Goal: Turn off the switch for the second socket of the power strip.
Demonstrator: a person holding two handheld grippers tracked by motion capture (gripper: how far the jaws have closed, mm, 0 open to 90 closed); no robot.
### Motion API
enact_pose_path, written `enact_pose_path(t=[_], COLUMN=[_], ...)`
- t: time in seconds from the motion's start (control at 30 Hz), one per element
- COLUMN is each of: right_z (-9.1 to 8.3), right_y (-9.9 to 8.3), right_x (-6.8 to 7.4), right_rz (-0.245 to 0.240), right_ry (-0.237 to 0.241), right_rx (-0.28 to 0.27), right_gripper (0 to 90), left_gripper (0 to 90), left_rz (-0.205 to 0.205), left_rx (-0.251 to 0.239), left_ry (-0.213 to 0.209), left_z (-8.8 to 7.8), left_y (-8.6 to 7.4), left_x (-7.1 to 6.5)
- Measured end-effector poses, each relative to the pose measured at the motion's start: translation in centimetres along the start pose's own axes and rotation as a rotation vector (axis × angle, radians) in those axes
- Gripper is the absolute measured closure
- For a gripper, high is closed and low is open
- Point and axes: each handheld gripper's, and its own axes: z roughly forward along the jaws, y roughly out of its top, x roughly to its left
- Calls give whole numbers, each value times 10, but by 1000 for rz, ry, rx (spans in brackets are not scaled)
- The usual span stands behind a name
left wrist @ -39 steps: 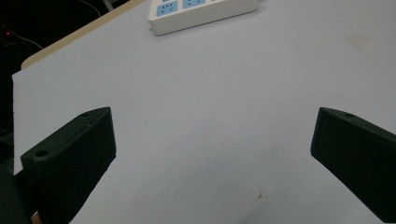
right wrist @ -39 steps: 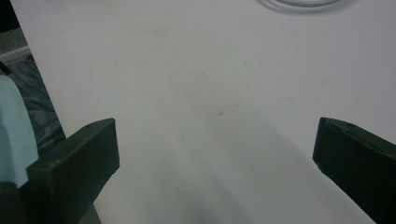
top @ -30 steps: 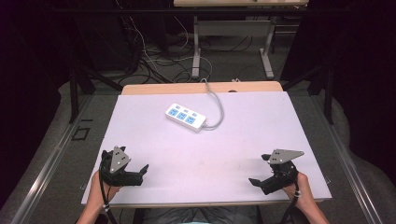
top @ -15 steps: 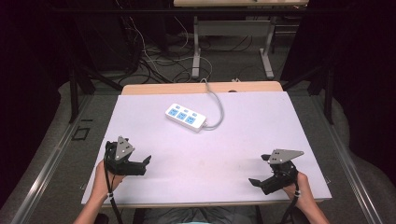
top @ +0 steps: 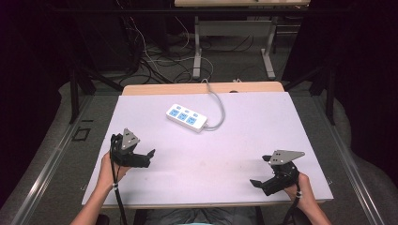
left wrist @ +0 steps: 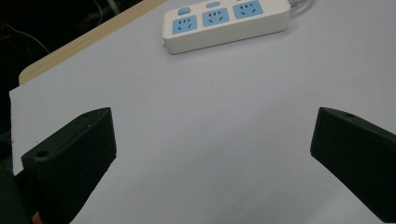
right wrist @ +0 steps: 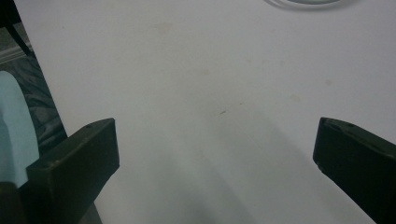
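White tabletop (top: pixel 244 140): power strip (top: pixel 187 117) at 12 o'clock, cord (top: pixel 217 101) cut off; left gripper (top: pixel 143 158) and right gripper (top: pixel 261 183) wide open, empty.

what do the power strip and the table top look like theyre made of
Power strip: likely hard plastic, smooth cream-white shell with a slight sheen, rounded moulded edges and blue socket faces. Table top: a matte pale sheet, perhaps paper or laminate, faintly stained; a light wood-look edge shows along its far side.

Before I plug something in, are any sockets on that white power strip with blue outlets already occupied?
Empty: the white power strip shows three blue outlets, all bare, with nothing plugged in.
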Motion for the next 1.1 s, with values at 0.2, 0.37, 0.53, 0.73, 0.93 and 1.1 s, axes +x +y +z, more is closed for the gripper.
enact_pose_path(t=[0.2,0.37,0.53,0.73,0.93,1.1], right_z=[-1,0,-1,-1,0,1], right_y=[0,0,0,0,0,0], right_x=[0,-1,-1,0,0,0], right_rz=[-7,3,-8,1,-15,-8], right_ry=[5,2,2,6,2,3], right_rx=[9,3,1,24,18,18], right_gripper=[0,0,0,0,0,0], left_gripper=[1,1,2,2,2,1], left_rz=[7,14,22,28,32,27], left_rx=[14,16,22,30,38,39], left_ry=[-4,-11,-17,-31,-49,-53], left_z=[10,21,26,36,47,55], left_y=[6,13,17,22,30,35], left_x=[4,5,4,3,1,2])
